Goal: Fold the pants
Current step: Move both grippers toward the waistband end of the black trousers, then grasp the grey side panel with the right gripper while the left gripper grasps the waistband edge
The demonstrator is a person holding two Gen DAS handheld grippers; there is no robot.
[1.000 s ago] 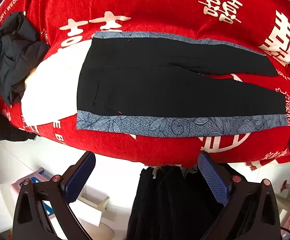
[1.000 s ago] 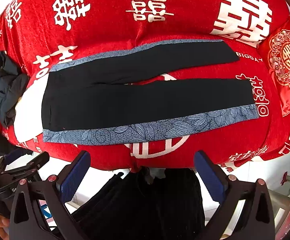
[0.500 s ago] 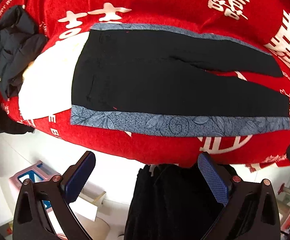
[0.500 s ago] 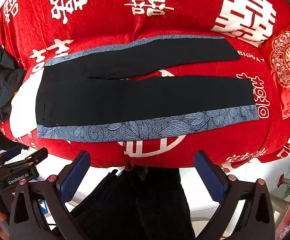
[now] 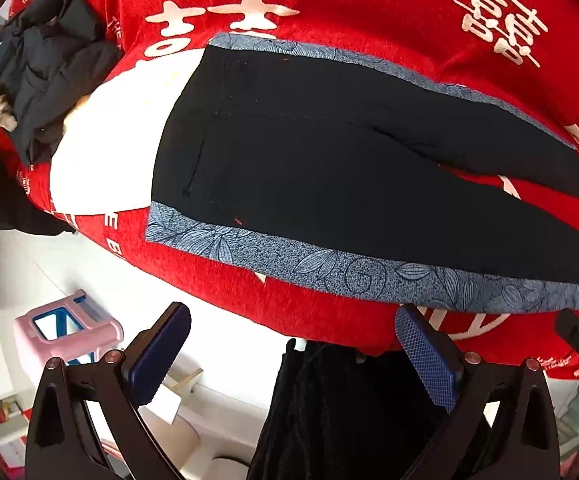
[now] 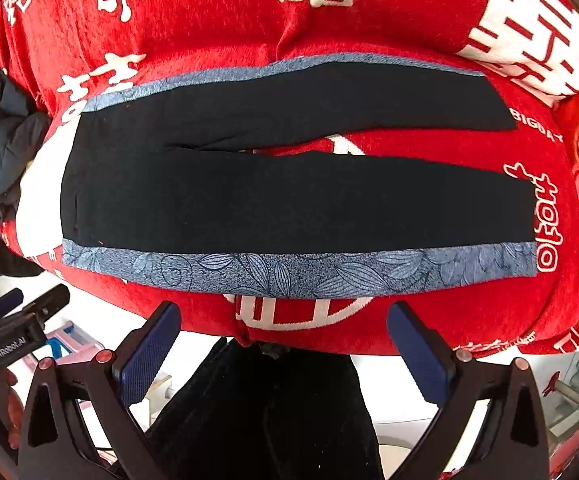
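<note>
**Pants spread flat, both grippers empty**

The left gripper (image 5: 291, 354) hangs with its jaws spread wide and nothing between them; the right gripper (image 6: 283, 346) is just as wide and just as empty. Ahead of both pairs of jaws the black pants (image 5: 329, 160) lie flat on the red cloth (image 5: 369, 8), untouched, waistband off to the left, legs running right and parted at the crotch. Their blue leaf-patterned stripe (image 6: 289, 272) is the edge nearest the right jaws. A crumpled dark garment (image 5: 45, 68) sits far left of the left jaws.
</note>
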